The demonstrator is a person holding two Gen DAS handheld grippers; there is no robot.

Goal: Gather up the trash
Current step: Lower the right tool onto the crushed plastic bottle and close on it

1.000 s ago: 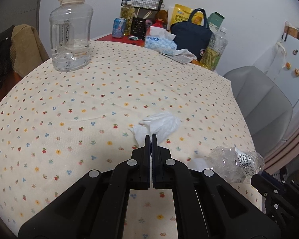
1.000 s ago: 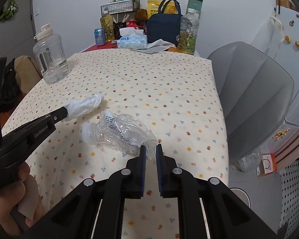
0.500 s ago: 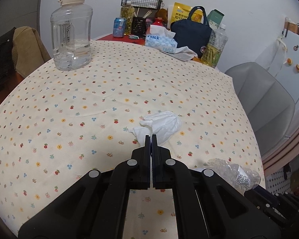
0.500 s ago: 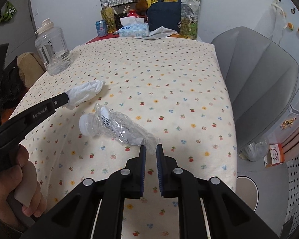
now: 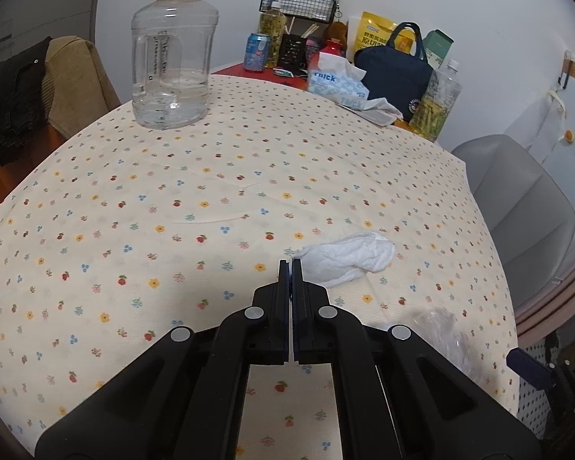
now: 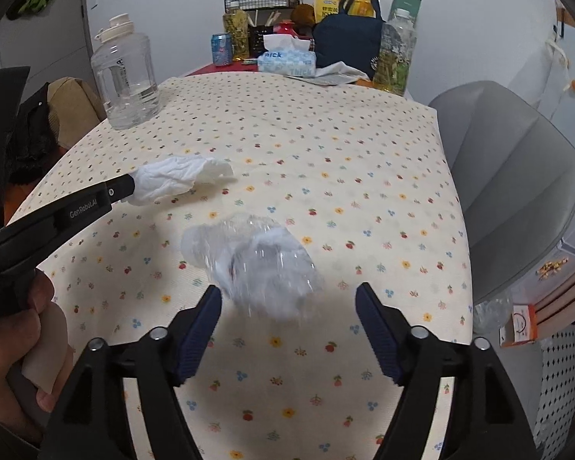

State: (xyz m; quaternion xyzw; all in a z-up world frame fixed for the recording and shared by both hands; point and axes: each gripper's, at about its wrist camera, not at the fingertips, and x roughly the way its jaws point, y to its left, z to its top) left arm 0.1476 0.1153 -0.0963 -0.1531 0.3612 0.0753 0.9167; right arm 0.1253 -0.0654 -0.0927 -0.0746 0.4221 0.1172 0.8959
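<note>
The left gripper point(image 5: 291, 264) is pressed together, pinching the edge of a crumpled white tissue point(image 5: 349, 258) that trails off to the right of its tips. The right gripper point(image 6: 287, 293) stands spread wide, and a crushed clear plastic bottle point(image 6: 257, 264), blurred, lies between and just beyond its fingers.

Under both spreads a cream tablecloth point(image 5: 172, 199) dotted with small flowers and fruit. Far ahead of the left gripper stands a large clear water jug point(image 5: 170, 57); beyond it are a tissue box point(image 5: 335, 86), a navy bag point(image 5: 396, 73) and a soda can point(image 5: 257, 52) against a white wall. A grey chair point(image 6: 510, 184) sits to the right of the right gripper.

Half a second ago the right gripper was nearly closed on the bottle's end; now it has let go. The left pinch is unchanged.
</note>
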